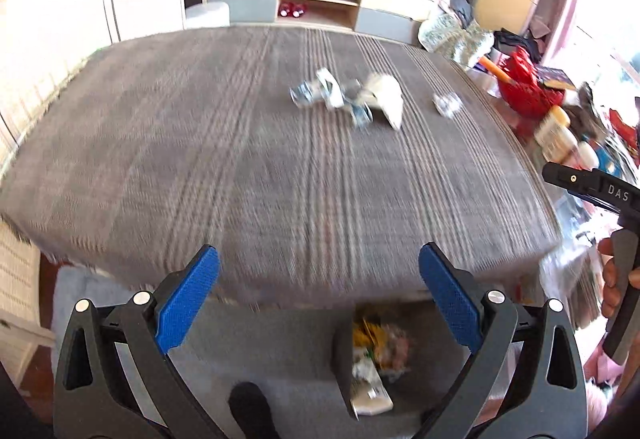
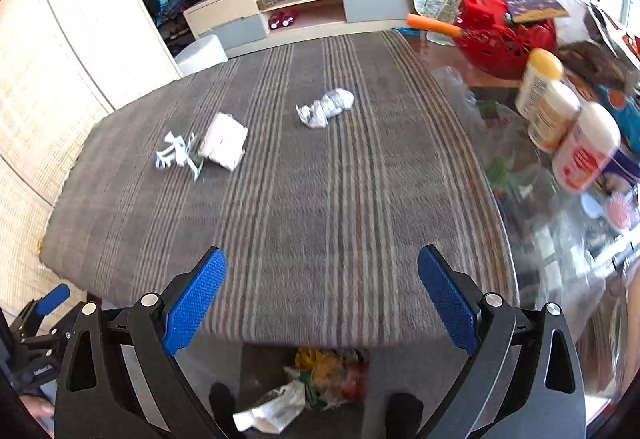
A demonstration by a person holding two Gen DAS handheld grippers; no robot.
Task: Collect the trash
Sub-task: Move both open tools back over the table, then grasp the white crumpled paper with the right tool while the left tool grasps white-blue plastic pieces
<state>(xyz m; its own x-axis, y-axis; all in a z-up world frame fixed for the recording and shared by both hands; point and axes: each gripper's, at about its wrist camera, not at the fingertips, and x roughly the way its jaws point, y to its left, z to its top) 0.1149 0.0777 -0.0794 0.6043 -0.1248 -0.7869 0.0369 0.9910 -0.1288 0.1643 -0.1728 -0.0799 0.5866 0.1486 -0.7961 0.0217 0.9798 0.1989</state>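
Trash lies on a grey striped tablecloth (image 1: 240, 159) (image 2: 320, 199). The left wrist view shows a crumpled white paper (image 1: 384, 99), a clear wrapper (image 1: 316, 93) beside it and a small foil ball (image 1: 446, 103). From the right wrist view I see a white paper box (image 2: 224, 141), a crumpled wrapper (image 2: 176, 153) and a foil wad (image 2: 326, 107). My left gripper (image 1: 320, 279) and right gripper (image 2: 320, 279) both stand open and empty over the table's near edge, well short of the trash. The left view is blurred.
A bin of rubbish (image 1: 368, 359) (image 2: 316, 383) sits on the floor below the near edge, by the person's feet. Bottles (image 2: 560, 111) and a red basket (image 2: 500, 35) crowd the glass tabletop on the right. A TV stand (image 2: 304, 7) lies beyond.
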